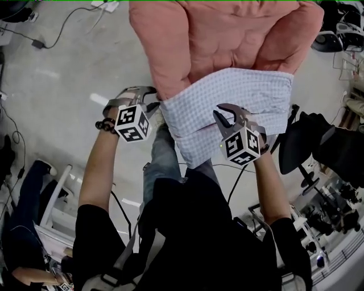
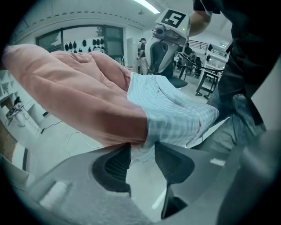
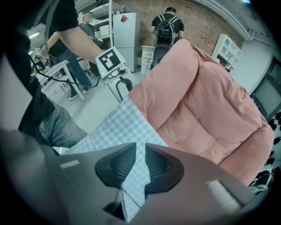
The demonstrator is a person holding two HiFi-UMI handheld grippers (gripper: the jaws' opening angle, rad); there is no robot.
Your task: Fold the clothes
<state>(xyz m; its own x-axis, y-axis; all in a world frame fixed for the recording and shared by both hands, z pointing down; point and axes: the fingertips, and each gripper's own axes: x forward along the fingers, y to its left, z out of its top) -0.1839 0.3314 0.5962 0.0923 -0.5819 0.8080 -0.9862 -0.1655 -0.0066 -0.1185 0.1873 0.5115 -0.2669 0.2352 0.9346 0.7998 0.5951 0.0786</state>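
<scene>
I get bright, even overhead light in all three views; a ceiling strip glares white at the top of the left gripper view. Shadows are soft, and the floor carries pale glare patches. The head view is sharp on the cloth but dark and murky along the bottom. Both gripper views bend hard toward black corners, the jaws close up go soft, and the left one has a cool teal cast.

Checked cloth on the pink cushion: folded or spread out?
Folded: the checked cloth shows stacked layers along its near left edge and forms a compact rectangle on the pink cushion.
</scene>
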